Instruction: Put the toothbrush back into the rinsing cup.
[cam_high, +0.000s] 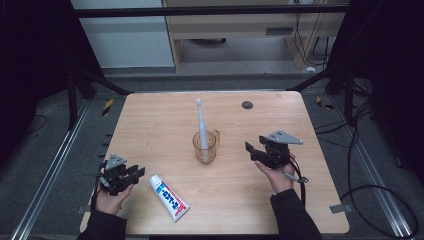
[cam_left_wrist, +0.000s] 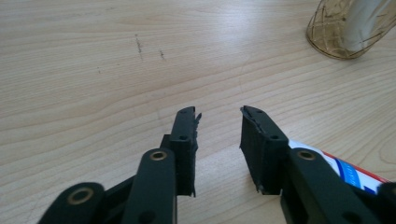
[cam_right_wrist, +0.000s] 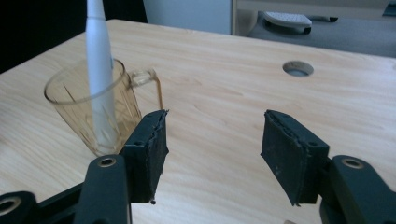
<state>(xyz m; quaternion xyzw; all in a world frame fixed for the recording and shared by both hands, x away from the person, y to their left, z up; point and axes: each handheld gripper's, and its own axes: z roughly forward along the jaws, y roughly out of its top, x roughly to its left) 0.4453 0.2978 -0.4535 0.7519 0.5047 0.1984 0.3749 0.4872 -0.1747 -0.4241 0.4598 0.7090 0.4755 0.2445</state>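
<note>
A clear amber glass mug (cam_high: 205, 147) stands mid-table with a white electric toothbrush (cam_high: 201, 125) upright in it. A white tube of toothpaste (cam_high: 169, 198) with red and blue print lies near the front edge. My left gripper (cam_high: 139, 172) rests low at the front left, just left of the tube, open with bare wood between its jaws (cam_left_wrist: 219, 114). The tube (cam_left_wrist: 355, 170) lies beside its right jaw, and the mug (cam_left_wrist: 345, 32) is farther off. My right gripper (cam_high: 252, 150) is held right of the mug, open and empty (cam_right_wrist: 215, 114). The mug (cam_right_wrist: 88, 112) and toothbrush (cam_right_wrist: 100, 70) stand beyond its left jaw.
The wooden table (cam_high: 150, 115) has a round cable hole (cam_high: 247, 105) at the back, also seen in the right gripper view as the hole (cam_right_wrist: 298, 68). Metal rails, cables and dark floor surround the table. Bare wood lies between the mug and both grippers.
</note>
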